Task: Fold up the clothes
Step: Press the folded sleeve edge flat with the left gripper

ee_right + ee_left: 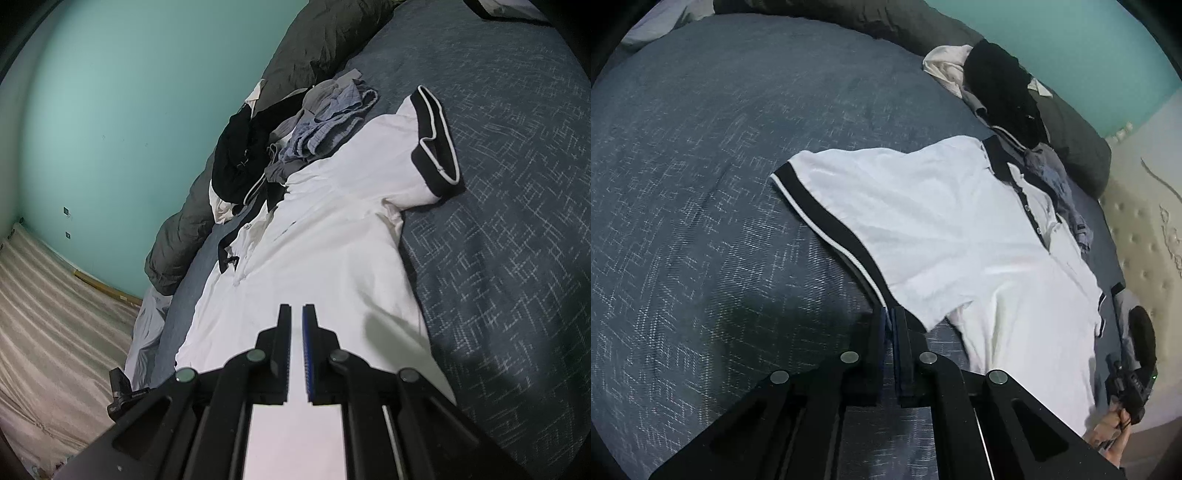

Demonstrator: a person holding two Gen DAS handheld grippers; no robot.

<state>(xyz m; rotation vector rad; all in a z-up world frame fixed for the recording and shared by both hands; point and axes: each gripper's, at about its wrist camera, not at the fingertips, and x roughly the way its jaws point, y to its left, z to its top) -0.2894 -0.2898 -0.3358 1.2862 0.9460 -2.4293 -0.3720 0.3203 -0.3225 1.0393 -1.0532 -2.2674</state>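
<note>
The left gripper [890, 314], jaws clenched, pinches the black-trimmed sleeve edge of the white knit polo shirt [960, 229]. The right gripper [296, 310], jaws nearly closed and empty, hovers over the shirt's body. The shirt lies flat on the blue woven bedspread [701, 184]; beyond it, a crumpled clothes pile [295, 133].

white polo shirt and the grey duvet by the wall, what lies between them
A heap of unfolded clothes, black, grey and blue, between the white polo shirt and the grey duvet; right wrist view.
</note>
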